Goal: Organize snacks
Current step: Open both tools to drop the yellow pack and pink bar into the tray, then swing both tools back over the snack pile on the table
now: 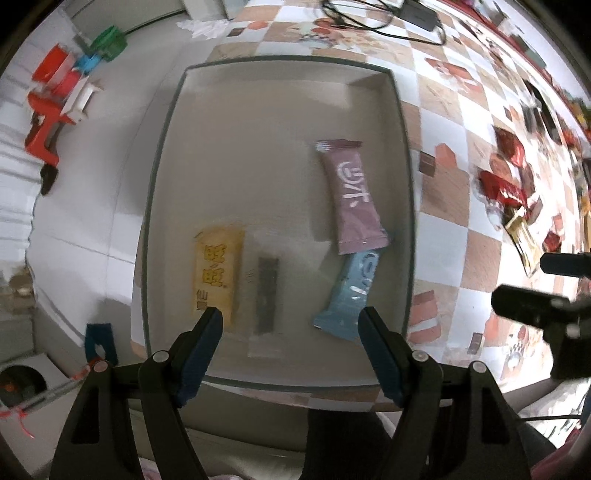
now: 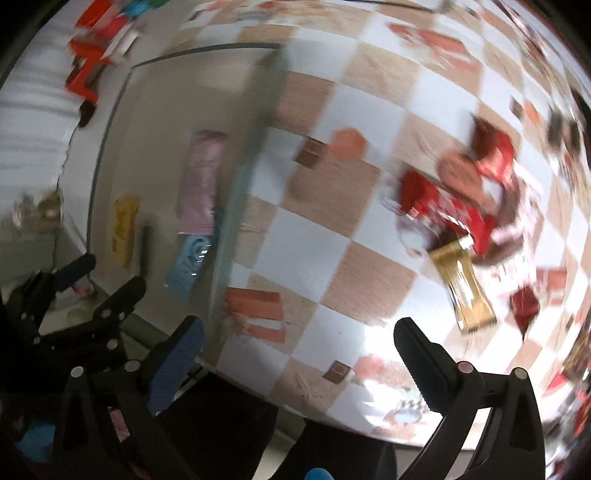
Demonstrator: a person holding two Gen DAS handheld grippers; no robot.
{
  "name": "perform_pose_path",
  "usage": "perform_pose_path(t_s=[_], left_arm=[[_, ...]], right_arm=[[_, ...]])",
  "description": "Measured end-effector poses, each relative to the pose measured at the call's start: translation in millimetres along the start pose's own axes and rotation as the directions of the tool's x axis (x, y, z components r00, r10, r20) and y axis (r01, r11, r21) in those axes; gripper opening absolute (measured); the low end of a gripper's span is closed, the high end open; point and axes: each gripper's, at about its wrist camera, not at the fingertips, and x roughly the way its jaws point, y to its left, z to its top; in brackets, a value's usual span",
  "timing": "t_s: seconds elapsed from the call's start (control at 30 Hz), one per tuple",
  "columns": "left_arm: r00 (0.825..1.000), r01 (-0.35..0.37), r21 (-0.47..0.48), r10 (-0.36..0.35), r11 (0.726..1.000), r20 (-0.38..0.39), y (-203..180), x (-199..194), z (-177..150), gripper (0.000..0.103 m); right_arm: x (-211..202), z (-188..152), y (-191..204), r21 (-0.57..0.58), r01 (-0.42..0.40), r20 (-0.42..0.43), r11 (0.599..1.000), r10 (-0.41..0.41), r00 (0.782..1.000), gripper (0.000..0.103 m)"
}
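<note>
A shallow grey tray (image 1: 400, 122) lies on the checkered tablecloth. Inside it are a yellow snack packet (image 1: 218, 269), a thin dark bar (image 1: 267, 291), a mauve bar wrapper (image 1: 356, 195) and a light blue bar wrapper (image 1: 351, 291). My left gripper (image 1: 291, 317) hangs open above the tray's near end, nothing between its fingers. My right gripper (image 2: 299, 332) is open over bare tablecloth to the right of the tray (image 2: 251, 155), holding nothing. A pile of red snack packets (image 2: 454, 206) and a gold packet (image 2: 465, 284) lies further right. The right wrist view is blurred.
Red, blue and green reels and an orange tool (image 1: 44, 129) lie on the white surface left of the tray. Black cables (image 1: 369, 18) lie at the table's far edge. More snacks (image 1: 506, 188) are scattered to the right. The right gripper's fingers (image 1: 532, 302) show at the left view's right edge.
</note>
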Motion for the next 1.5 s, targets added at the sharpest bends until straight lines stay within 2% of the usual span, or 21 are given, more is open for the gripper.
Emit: perform_pose_path(t_s=[0.17,0.33,0.57,0.7,1.07,1.23,1.5], left_arm=[[1.000,-0.028,0.059,0.028,0.998,0.013,-21.8,-9.8,7.8,0.079],[0.999,-0.047,0.070,0.046,0.996,0.018,-32.5,-17.0,13.7,0.079],[0.997,-0.071,0.108,0.069,0.992,0.017,-47.6,-20.1,16.2,0.079],[0.997,-0.080,0.133,0.078,0.988,0.024,-56.7,-23.2,11.5,0.079],[0.997,-0.075,0.185,0.074,0.980,0.010,-82.6,-21.8,7.7,0.079],[0.998,-0.063,0.250,0.067,0.966,-0.011,-109.5,-14.6,9.1,0.079],[0.998,-0.035,0.345,0.050,0.938,-0.034,-157.6,-5.9,28.5,0.079]], right_arm=[[0.0,-6.8,-27.3,0.087,-0.025,-0.003,0.996,0.026,1.000,0.103],[5.5,-14.7,-48.4,0.143,-0.047,-0.020,0.989,0.050,0.999,0.103],[4.5,-22.5,-60.0,0.173,-0.068,-0.024,0.983,0.073,0.997,0.103],[0.1,-25.6,-81.4,0.196,-0.081,-0.024,0.977,0.087,0.996,0.103],[0.1,-44.8,-100.7,0.270,-0.106,-0.025,0.957,0.117,0.993,0.103],[4.4,-63.3,-130.4,0.355,-0.120,-0.026,0.927,0.139,0.990,0.103],[13.2,-101.8,-184.2,0.506,-0.131,-0.029,0.853,0.168,0.985,0.103]])
